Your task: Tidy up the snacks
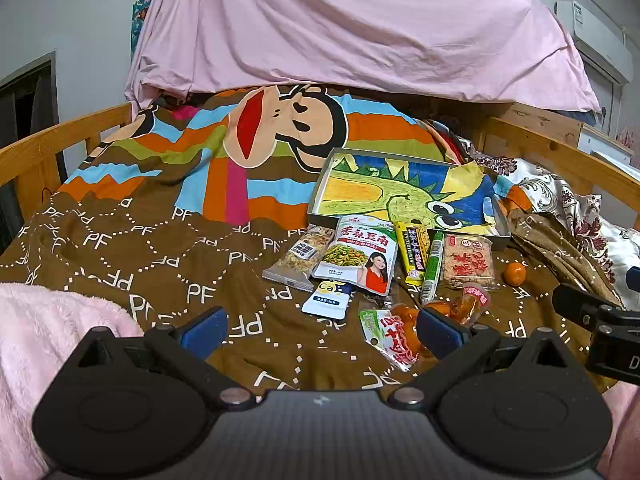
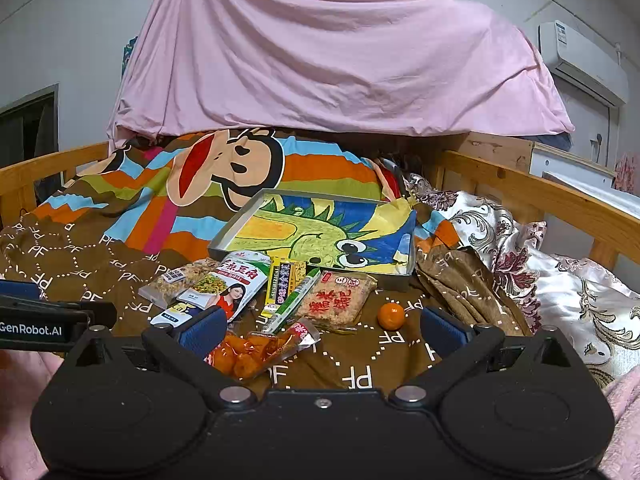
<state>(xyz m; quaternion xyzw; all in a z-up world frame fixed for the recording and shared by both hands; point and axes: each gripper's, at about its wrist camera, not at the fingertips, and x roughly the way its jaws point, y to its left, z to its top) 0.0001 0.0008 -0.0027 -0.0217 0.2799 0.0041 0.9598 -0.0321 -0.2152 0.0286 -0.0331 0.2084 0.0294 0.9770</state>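
Observation:
Several snack packets lie on a brown bedspread in front of a grey tray [image 1: 320,184] [image 2: 224,234] lined with a dinosaur drawing. Among them are a white bean packet [image 1: 356,256] [image 2: 228,284], a yellow bar [image 1: 412,256] [image 2: 282,282], a green stick [image 1: 432,268] [image 2: 298,300], a rice cracker pack [image 1: 468,260] [image 2: 336,298], an orange snack bag [image 1: 396,336] [image 2: 256,350] and a small orange [image 1: 514,273] [image 2: 391,315]. My left gripper [image 1: 322,330] is open and empty, just short of the snacks. My right gripper [image 2: 322,330] is open and empty, over the near snacks.
Wooden bed rails [image 1: 44,148] [image 2: 560,200] run along both sides. A pink sheet [image 1: 360,28] hangs at the back. A floral pillow [image 2: 540,264] lies at the right. Pink fleece [image 1: 48,320] sits at the near left.

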